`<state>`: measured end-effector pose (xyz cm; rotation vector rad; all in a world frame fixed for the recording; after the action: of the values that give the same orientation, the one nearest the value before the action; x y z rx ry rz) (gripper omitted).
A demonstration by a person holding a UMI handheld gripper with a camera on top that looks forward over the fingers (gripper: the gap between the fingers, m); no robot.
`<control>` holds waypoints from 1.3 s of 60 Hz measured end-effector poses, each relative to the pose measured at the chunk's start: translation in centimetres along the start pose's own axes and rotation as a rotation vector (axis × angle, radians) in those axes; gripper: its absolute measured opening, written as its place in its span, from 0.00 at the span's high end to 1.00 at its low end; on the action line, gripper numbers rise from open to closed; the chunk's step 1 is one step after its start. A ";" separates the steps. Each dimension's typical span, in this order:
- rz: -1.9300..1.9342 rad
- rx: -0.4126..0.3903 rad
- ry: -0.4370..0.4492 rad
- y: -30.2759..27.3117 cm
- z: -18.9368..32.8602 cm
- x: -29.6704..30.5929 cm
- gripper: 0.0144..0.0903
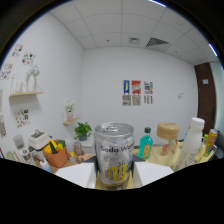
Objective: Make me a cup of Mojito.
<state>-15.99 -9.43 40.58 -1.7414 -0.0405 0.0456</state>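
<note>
A silver can (114, 155) labelled "Soda Water", with yellow print low on its side, stands upright right in front of the camera. Its pull-tab top is closed. My gripper (114, 174) is shut on it: the pale left finger (77, 175) and right finger (152, 172) press against its two sides. The lower part of the can and the fingers' bases are hidden in the dark bottom of the view.
Beyond the can a table holds a teal bottle (145, 144), a tan-lidded jar (167, 136), a white bottle (193, 137) and a yellow-green can (211, 141). To the left are an orange bowl of lemons (56, 153), a potted plant (82, 131) and a white appliance (37, 140). A white wall stands behind.
</note>
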 end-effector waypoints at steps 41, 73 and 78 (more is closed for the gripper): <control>0.046 -0.056 -0.007 13.5 -11.3 7.5 0.52; 0.820 -0.192 -0.080 24.5 -9.3 11.3 0.52; 1.039 -0.190 -0.114 23.7 -9.0 11.1 0.52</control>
<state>-4.44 -21.69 18.70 -1.7731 0.7985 0.9204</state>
